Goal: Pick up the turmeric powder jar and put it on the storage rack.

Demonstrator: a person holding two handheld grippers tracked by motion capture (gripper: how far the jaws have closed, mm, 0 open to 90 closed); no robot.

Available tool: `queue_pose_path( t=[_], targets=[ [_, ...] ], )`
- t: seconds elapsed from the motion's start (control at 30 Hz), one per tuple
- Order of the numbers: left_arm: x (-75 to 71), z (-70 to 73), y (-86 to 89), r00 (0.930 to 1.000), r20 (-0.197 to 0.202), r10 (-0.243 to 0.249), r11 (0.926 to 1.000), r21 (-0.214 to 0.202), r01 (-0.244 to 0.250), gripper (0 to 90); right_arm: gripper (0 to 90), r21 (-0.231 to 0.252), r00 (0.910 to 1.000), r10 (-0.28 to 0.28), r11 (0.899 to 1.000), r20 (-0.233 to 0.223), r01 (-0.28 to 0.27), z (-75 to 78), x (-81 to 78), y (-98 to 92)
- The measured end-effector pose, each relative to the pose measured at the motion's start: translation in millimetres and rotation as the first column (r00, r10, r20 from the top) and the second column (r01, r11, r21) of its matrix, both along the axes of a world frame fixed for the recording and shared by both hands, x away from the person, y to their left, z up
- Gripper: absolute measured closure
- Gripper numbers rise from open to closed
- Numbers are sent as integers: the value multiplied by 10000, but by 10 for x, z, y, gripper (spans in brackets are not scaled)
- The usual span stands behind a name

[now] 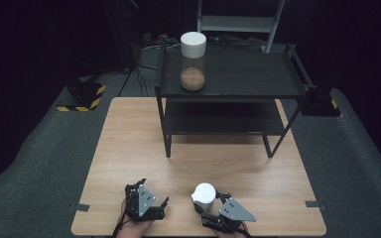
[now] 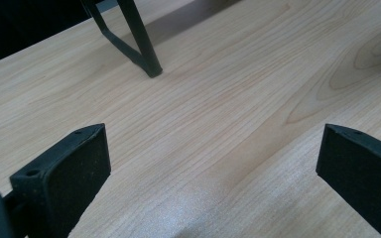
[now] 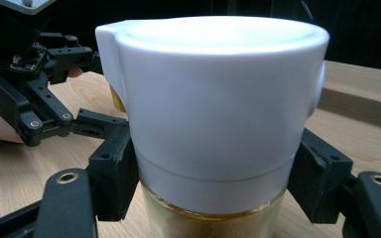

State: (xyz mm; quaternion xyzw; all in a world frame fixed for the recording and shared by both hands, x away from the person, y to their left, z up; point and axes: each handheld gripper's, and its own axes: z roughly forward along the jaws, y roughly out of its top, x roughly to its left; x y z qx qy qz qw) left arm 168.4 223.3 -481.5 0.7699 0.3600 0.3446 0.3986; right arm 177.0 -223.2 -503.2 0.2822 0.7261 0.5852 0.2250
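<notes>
White-lidded round glass jar [image 3: 213, 124] clamped in right hand-held gripper [image 3: 208, 183].

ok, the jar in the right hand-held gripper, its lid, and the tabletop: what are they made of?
Lid: likely plastic, smooth matte white with a moulded seam line. Jar: clear glass or plastic, hard to say which; brown contents show through. Tabletop: light wood or wood-look laminate, printed-looking grain with a soft sheen.

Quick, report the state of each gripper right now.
Left gripper: open, nothing between its jaws.
Right gripper: closed on the white-lidded jar.
</notes>
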Motion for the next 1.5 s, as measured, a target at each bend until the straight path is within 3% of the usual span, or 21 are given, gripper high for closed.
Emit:
queue_pose_path(
  t=[0.3,0.7,1.5],
  targets=[
    [3,2,7,10000,-18,-16,10000,-22,16,7,299,-164,9999,-29,9999,145,32,31,-21,-26],
    [7,1,17,10000,-34,-50,10000,-74,50,7,300,119,9972,-656,9978,369,652,94,-72,-237],
    [15,2,48,9999,-70,-96,9997,-210,94,7,300,188,9766,-2062,9785,615,2054,175,-106,-561]
  ],
)
